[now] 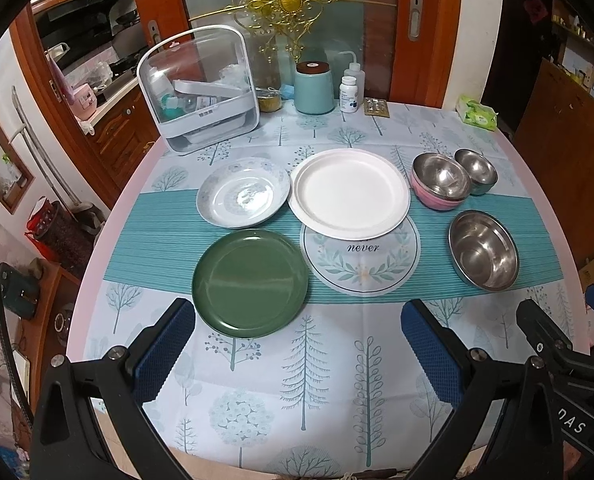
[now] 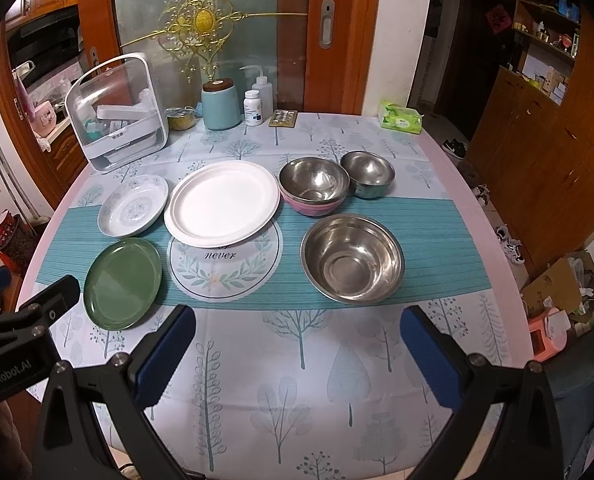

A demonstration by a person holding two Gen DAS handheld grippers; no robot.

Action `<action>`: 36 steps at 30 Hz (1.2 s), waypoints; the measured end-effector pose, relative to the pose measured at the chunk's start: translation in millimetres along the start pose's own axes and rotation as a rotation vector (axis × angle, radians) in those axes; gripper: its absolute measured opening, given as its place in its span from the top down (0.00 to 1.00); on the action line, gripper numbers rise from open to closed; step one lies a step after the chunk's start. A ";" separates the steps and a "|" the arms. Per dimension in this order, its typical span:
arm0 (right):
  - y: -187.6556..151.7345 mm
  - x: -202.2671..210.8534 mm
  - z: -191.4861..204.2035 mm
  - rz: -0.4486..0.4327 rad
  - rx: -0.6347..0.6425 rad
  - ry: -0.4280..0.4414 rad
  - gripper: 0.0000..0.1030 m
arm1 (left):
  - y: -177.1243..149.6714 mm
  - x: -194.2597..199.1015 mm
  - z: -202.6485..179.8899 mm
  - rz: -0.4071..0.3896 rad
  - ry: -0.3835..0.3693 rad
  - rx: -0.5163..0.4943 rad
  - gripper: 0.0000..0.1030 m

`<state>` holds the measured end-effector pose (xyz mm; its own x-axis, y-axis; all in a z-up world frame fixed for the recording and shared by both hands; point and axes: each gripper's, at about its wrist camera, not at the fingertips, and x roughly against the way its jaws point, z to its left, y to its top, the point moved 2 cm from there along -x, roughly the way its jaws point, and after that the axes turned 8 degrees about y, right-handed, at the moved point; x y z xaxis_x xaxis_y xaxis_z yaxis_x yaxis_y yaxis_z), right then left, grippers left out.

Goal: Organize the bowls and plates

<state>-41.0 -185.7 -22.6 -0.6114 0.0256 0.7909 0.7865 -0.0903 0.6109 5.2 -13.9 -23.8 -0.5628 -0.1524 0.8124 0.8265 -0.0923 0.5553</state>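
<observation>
On the table lie a green plate, a patterned white plate and a large white plate that overlaps a round "never" mat. A steel bowl sits in a pink bowl, beside a small steel bowl. A large steel bowl stands nearer. My left gripper is open and empty over the front of the table, near the green plate. My right gripper is open and empty, in front of the large steel bowl.
At the back stand a clear storage box, a teal canister, a pill bottle, a squeeze bottle, a small tin, a blister pack and a green tissue pack. The table is round, with rooms beyond.
</observation>
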 end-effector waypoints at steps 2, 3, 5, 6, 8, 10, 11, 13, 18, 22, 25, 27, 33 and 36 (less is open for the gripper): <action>1.7 -0.9 -2.3 0.002 0.002 0.006 0.00 | 1.4 0.7 -5.0 0.000 0.007 -0.001 0.01; 5.4 -2.5 -5.3 0.003 0.004 0.010 0.00 | 1.7 1.1 -6.3 -0.001 0.008 -0.001 0.01; 8.7 -4.5 -8.2 0.005 0.008 0.016 0.00 | 2.4 2.0 -10.0 -0.004 0.011 -0.002 0.01; 9.5 -5.3 -9.9 0.006 0.010 0.021 0.00 | 2.7 2.3 -10.7 -0.004 0.012 -0.001 0.01; 12.5 -7.0 -14.2 0.008 0.015 0.029 0.01 | 3.4 1.5 -14.9 -0.007 0.013 0.002 0.01; 14.2 -7.7 -16.6 0.010 0.022 0.035 0.03 | 4.5 1.8 -17.0 -0.006 0.016 0.005 0.01; 14.7 -8.2 -17.4 0.012 0.025 0.038 0.03 | 4.7 1.6 -18.3 -0.005 0.016 0.005 0.01; 15.8 -9.3 -19.4 0.014 0.032 0.044 0.03 | 6.4 -0.2 -20.6 0.002 0.015 0.006 0.01; 21.3 -15.2 -24.8 0.016 0.062 0.071 0.04 | 27.2 -10.4 -26.6 -0.013 0.002 -0.041 0.01; 33.7 -28.0 -27.4 0.002 0.100 0.082 0.04 | 66.9 -25.4 -21.3 -0.060 0.114 -0.058 0.01; 48.6 -41.9 -28.3 0.002 0.111 0.104 0.04 | 95.8 -33.9 -12.4 -0.075 0.150 -0.059 0.01; 58.8 -49.9 -29.2 -0.005 0.114 0.104 0.04 | 115.6 -40.6 -7.3 -0.078 0.166 -0.067 0.01; 92.4 -72.9 -32.7 -0.017 0.089 0.104 0.04 | 172.2 -78.5 2.7 -0.034 0.129 -0.100 0.01; 109.7 -85.9 -34.5 -0.012 0.059 0.088 0.05 | 200.1 -111.3 2.8 0.016 0.100 -0.122 0.01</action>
<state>94.8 -232.1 -24.7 -0.6237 -0.0611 0.7792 0.7815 -0.0318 0.6231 233.3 -12.7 -2.6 -0.5508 -0.2512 0.7959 0.8338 -0.2073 0.5116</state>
